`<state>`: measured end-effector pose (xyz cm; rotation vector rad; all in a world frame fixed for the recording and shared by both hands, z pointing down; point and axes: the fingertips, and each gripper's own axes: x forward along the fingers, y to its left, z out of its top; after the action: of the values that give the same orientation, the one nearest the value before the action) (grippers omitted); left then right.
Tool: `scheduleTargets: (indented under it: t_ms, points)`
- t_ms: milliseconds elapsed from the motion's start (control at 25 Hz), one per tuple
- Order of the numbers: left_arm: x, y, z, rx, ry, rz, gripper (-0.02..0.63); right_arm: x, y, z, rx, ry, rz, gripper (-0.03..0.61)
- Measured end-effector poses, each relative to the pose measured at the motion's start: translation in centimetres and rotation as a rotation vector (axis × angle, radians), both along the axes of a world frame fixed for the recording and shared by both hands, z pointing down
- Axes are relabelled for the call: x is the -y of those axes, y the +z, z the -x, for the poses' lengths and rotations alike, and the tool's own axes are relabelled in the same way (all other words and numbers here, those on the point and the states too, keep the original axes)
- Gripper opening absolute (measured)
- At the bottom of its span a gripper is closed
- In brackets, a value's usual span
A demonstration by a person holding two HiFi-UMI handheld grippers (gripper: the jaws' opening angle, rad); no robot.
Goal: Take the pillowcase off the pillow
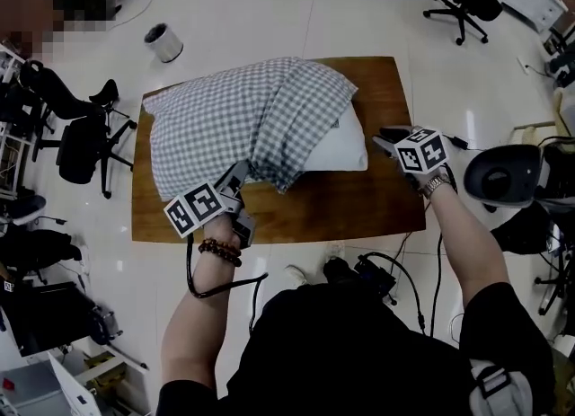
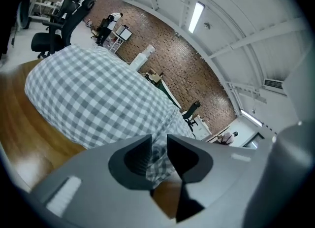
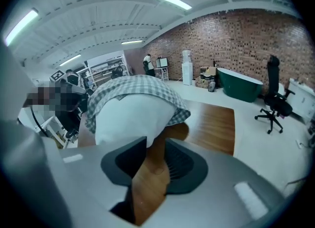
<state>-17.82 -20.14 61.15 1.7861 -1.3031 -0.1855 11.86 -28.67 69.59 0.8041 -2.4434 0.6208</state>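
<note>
Pinch the loose near edge of the case (image 1: 243,118) tight with the left tongs (image 2: 158,149), hold the bare white end of the pillow (image 1: 346,149) with the right tongs (image 3: 155,154), then pull apart slowly to stop any slip. Both tongs a little open now, gripping nothing. Between the left jaws, checked cloth, not squeezed. Between the right jaws, only table (image 1: 359,212), with the white pillow end just beside them. Case on most of the pillow, bunched up toward the left tongs
</note>
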Motion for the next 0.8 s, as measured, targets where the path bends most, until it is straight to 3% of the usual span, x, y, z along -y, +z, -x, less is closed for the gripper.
scheduleTargets:
  t_ms: [200,440,800]
  points:
    - [-3.5,-3.4,1.3,0.049,0.107,-0.054,0.110,-3.9,-3.7,0.1,0.005,0.096,-0.041,0.115]
    - [-5.4,-10.3,0.5,0.169,0.274,-0.132,0.121,-6.9,-9.1,1.1,-0.006,0.146,-0.090,0.115]
    - [-2.9,-19.0,-1.8,0.377,0.487,-0.233,0.152,-7.0,-12.2,1.6,0.050,0.196,-0.059,0.121]
